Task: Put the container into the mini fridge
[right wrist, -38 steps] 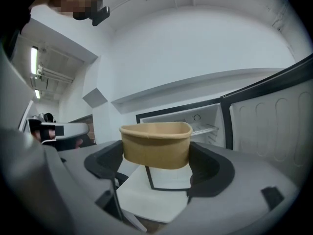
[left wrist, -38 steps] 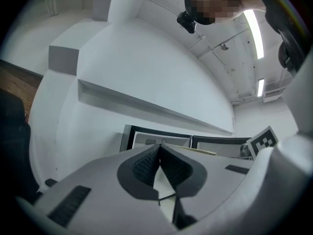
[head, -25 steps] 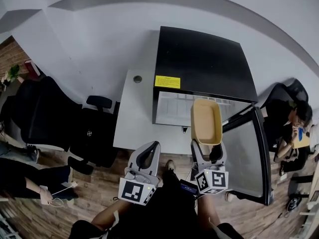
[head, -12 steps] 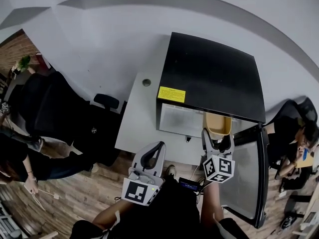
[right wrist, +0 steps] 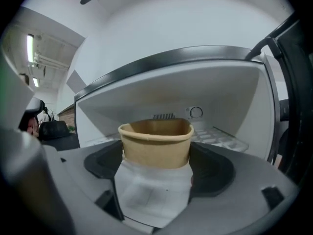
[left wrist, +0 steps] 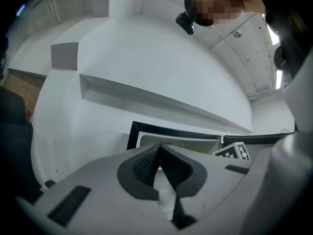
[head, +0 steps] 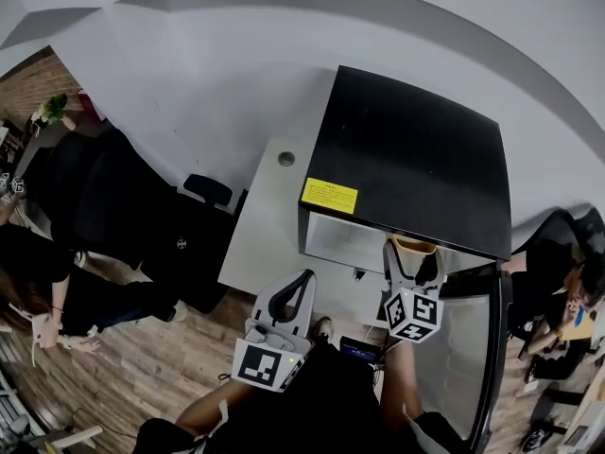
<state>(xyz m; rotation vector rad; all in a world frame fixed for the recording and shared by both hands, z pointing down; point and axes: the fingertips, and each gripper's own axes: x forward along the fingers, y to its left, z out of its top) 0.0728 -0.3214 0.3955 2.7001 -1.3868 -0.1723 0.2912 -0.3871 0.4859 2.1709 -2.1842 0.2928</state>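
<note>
A tan paper container [right wrist: 155, 143] sits between the jaws of my right gripper [right wrist: 155, 165], which is shut on its sides. It points into the open mini fridge [right wrist: 195, 89]. In the head view the right gripper [head: 413, 268] is at the fridge's opening, and only the container's near rim [head: 414, 246] shows under the black fridge top [head: 411, 159]. The fridge door [head: 468, 348] hangs open to the right. My left gripper [head: 284, 296] hovers lower left of the fridge; in the left gripper view its jaws [left wrist: 159, 153] are closed with nothing between them.
The fridge stands on a white table [head: 265, 216] against a white wall. A wire shelf [right wrist: 222, 136] shows inside the fridge. Black office chairs [head: 104, 206] stand to the left. People are at the left edge [head: 38, 291] and the right edge [head: 577, 301].
My right gripper has carried the container forward from in front of the fridge into its opening, so most of it is now hidden under the fridge top. The left gripper stayed roughly in place.
</note>
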